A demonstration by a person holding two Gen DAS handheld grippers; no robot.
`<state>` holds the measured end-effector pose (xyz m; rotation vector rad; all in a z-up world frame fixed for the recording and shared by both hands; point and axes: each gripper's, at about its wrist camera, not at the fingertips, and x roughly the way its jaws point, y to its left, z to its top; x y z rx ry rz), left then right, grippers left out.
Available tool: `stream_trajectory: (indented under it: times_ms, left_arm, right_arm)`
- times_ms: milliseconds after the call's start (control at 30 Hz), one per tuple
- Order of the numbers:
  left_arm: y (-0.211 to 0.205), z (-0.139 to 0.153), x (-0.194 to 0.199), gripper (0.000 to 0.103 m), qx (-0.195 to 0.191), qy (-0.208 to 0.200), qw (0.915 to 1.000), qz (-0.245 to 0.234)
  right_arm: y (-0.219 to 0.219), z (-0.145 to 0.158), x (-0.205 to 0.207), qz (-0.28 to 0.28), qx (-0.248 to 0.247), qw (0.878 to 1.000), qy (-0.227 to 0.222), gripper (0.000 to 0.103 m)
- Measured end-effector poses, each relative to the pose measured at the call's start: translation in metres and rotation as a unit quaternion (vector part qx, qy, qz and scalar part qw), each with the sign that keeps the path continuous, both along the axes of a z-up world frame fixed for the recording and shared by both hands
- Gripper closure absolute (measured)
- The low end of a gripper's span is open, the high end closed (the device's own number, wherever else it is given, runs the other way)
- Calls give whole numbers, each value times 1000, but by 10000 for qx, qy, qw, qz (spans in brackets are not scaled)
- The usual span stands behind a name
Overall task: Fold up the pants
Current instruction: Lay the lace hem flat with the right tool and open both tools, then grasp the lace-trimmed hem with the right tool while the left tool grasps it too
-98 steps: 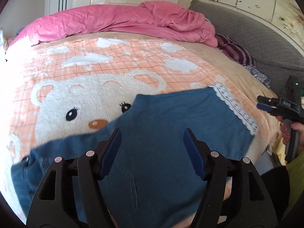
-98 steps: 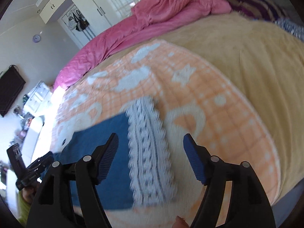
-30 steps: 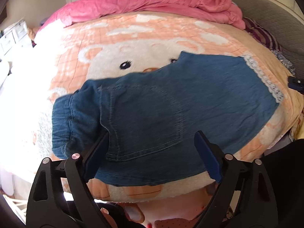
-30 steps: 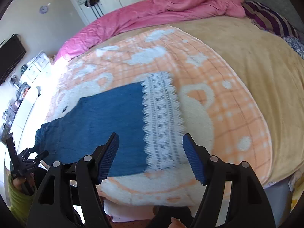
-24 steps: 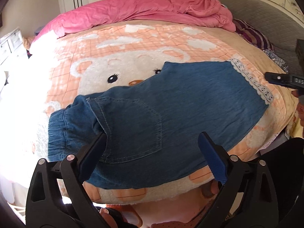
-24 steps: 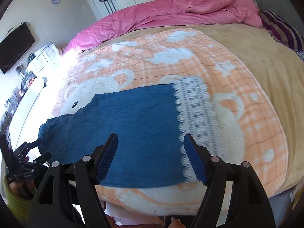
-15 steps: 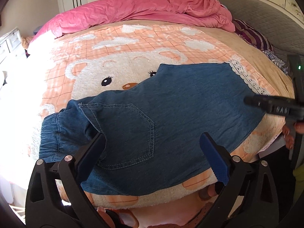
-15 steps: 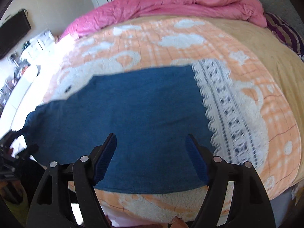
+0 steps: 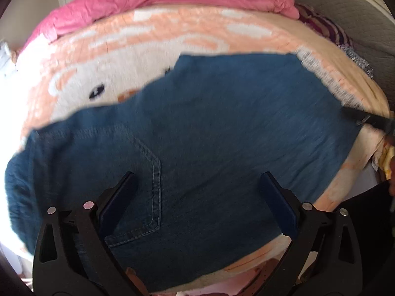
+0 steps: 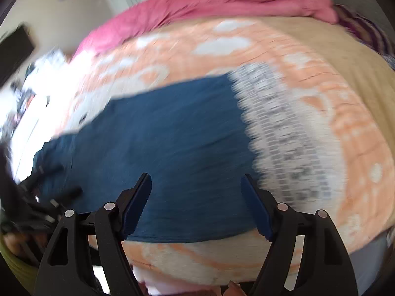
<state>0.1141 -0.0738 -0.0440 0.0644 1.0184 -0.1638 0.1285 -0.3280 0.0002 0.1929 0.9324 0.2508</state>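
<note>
Denim pants (image 9: 209, 133) lie flat on the fuzzy peach bear blanket (image 9: 148, 37), right under both claws. Left gripper (image 9: 197, 197) spread wide over the stitched back pocket, right gripper (image 10: 196, 197) spread too, near the white lace hem (image 10: 284, 135). Both holding nothing.

Both wrist views low over pants (image 9: 209, 135)

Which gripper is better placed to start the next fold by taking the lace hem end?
Right. The right gripper hangs open beside the lace hem of the pants; the left gripper is open over the back pocket.
</note>
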Motion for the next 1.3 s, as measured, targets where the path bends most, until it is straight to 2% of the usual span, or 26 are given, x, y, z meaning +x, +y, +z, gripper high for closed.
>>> stream_trajectory:
  times_ms: [67,100,133,267,367,500,700,767,833,867,900,1000,1100,1133,1167,1233,1300]
  left_arm:
    - [1,-7,-4,10,34,-132,9998,-110]
    - [1,-6,-5,10,51,-154,9998,-131]
    - [1,-5,-5,10,33,-158,9998,-127]
    - [5,4,-10,10,-119,-233,9996,-64]
    - [2,27,-12,10,-500,-358,9980,-130]
    - [-20,51,4,10,-467,-575,9965,-397]
    - [-71,72,55,10,-292,-624,9941,-843]
    - [-92,72,75,10,42,-516,9936,-1004]
    - [-107,72,95,10,264,-498,9921,-1121]
    - [-114,70,108,10,305,-426,9916,-1185]
    - [-119,68,121,10,253,-313,9918,-1215]
    - [-136,58,154,10,-22,-66,9895,-1444]
    - [-154,41,182,10,132,108,9859,-1662]
    - [-159,35,191,14,29,234,9846,-1734]
    - [-161,29,201,19,-241,384,9826,-1799]
    - [-164,21,215,23,-661,548,9772,-1944]
    - [-168,11,227,27,-1046,788,9668,-2193]
  right_arm:
    - [-20,6,-3,-490,106,9986,-150,28]
    - [-29,8,-6,-679,177,9973,-199,20]
    - [-42,10,-9,-943,323,9946,-275,18]
    - [-75,10,-15,-1526,724,9851,-309,18]
    - [-96,1,-14,-1782,1153,9771,-117,18]
    - [-101,-15,-9,-1684,1441,9748,272,18]
    - [-84,-23,-5,-1423,1179,9811,569,18]
    - [-78,-24,-4,-1365,1019,9836,588,19]
    - [-69,-26,-2,-1113,1008,9867,623,39]
    - [-65,-29,0,-1021,1056,9869,674,42]
    - [-63,-30,0,-964,1093,9868,713,50]
    - [-65,-29,-1,-994,1224,9852,665,56]
    - [-67,-33,0,-1092,1327,9827,684,59]
    - [-68,-34,1,-1128,1363,9817,699,59]
    - [-69,-34,2,-1150,1391,9811,693,59]
    - [-71,-34,3,-1169,1437,9803,679,59]
    - [-72,-34,3,-1184,1401,9809,643,64]
